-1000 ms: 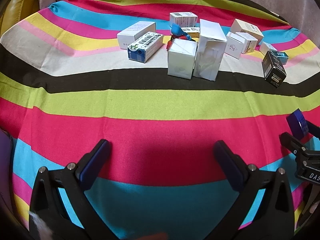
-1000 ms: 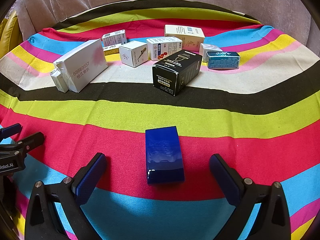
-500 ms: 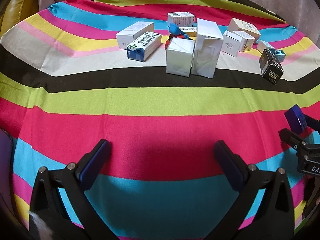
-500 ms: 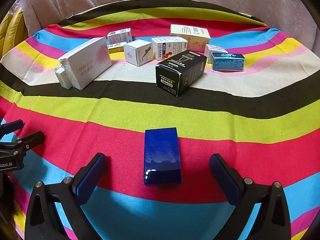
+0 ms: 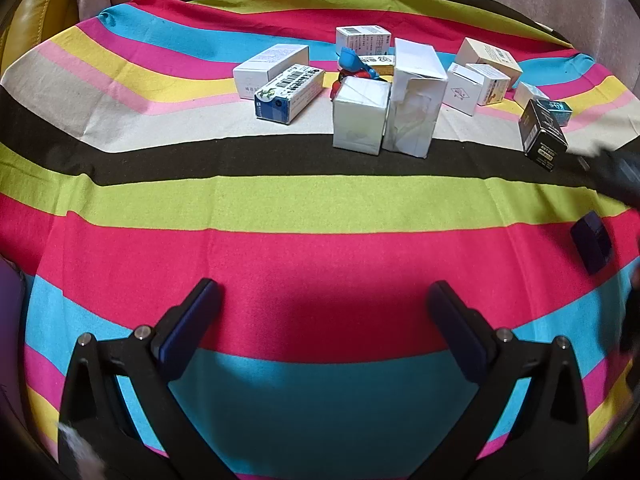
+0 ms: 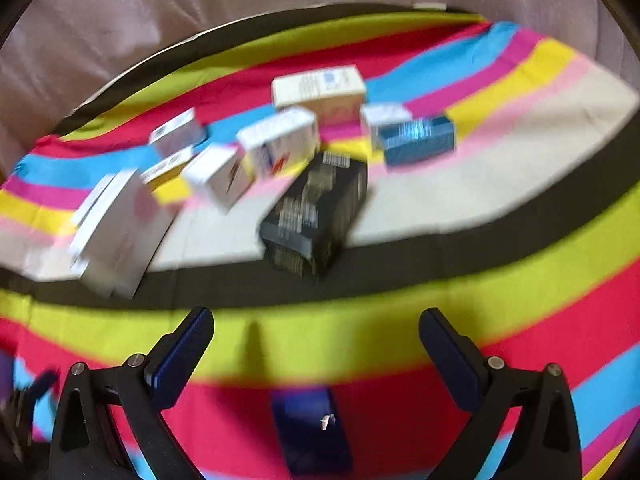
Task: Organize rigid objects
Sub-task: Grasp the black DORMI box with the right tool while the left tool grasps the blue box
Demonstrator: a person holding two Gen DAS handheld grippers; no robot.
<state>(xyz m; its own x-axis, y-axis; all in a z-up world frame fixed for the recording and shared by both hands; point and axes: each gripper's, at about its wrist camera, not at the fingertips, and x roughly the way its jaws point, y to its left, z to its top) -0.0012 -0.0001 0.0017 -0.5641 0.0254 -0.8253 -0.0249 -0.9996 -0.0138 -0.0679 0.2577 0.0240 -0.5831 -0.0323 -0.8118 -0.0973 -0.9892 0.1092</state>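
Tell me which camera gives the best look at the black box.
The left wrist view. There the black box is sharp, standing clear on the striped cloth, though small and near the right edge. The right wrist view shows it bigger and central, but motion blur smears its printing and edges.

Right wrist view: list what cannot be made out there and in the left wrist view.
- Right wrist view: motion blur smears the print on the black box and the white boxes.
- Right wrist view: the blue box between the open right tongs is cut off by the lower edge.
- Left wrist view: the right tongs at the right rim are a dark blur.
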